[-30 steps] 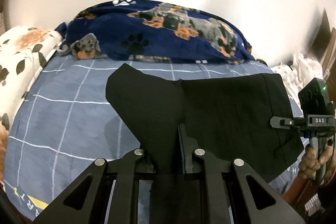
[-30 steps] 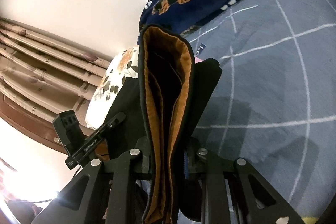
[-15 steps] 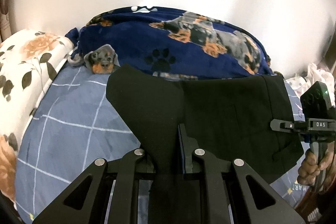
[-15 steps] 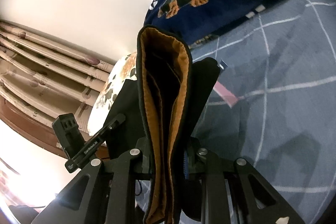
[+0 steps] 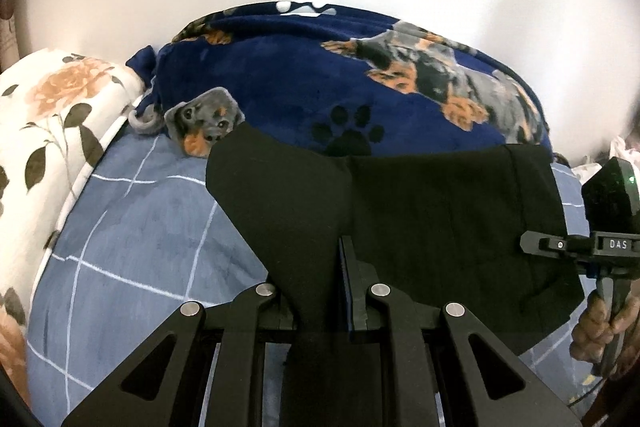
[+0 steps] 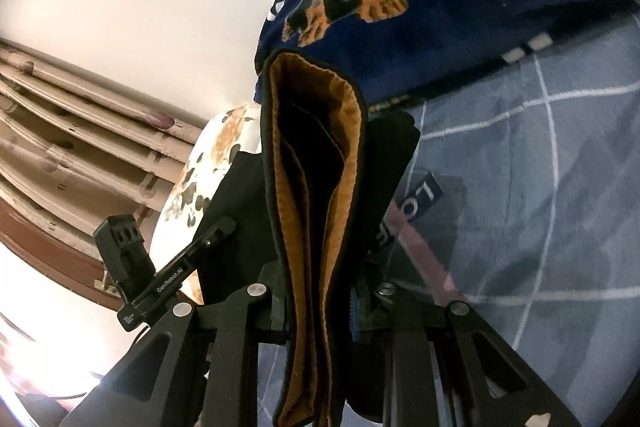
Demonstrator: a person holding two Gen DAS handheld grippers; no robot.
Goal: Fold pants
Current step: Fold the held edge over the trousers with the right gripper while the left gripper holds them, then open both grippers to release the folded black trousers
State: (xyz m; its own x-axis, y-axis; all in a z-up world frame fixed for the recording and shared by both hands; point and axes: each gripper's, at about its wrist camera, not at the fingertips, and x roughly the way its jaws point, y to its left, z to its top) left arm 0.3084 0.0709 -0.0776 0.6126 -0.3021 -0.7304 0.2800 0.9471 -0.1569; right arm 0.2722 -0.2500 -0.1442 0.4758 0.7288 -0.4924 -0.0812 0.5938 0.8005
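Observation:
The black pants [image 5: 420, 211] hang stretched between my two grippers above the blue checked bed sheet [image 5: 132, 227]. My left gripper [image 5: 320, 287] is shut on a fold of the black cloth. My right gripper [image 6: 320, 291] is shut on the waistband end, where the orange-brown lining [image 6: 320, 155] shows between the layers. The right gripper [image 5: 600, 247] also shows at the far right of the left wrist view, held by a hand. The left gripper [image 6: 168, 275] shows at the left of the right wrist view.
A navy blanket with dog prints [image 5: 360, 79] lies bunched at the head of the bed, against a white wall. A floral pillow [image 5: 44, 131] lies at the left. Curtains [image 6: 80, 131] hang beyond the bed.
Both grippers have carried the pants forward toward the navy blanket, which now looks larger and closer. The grip on the cloth has not changed.

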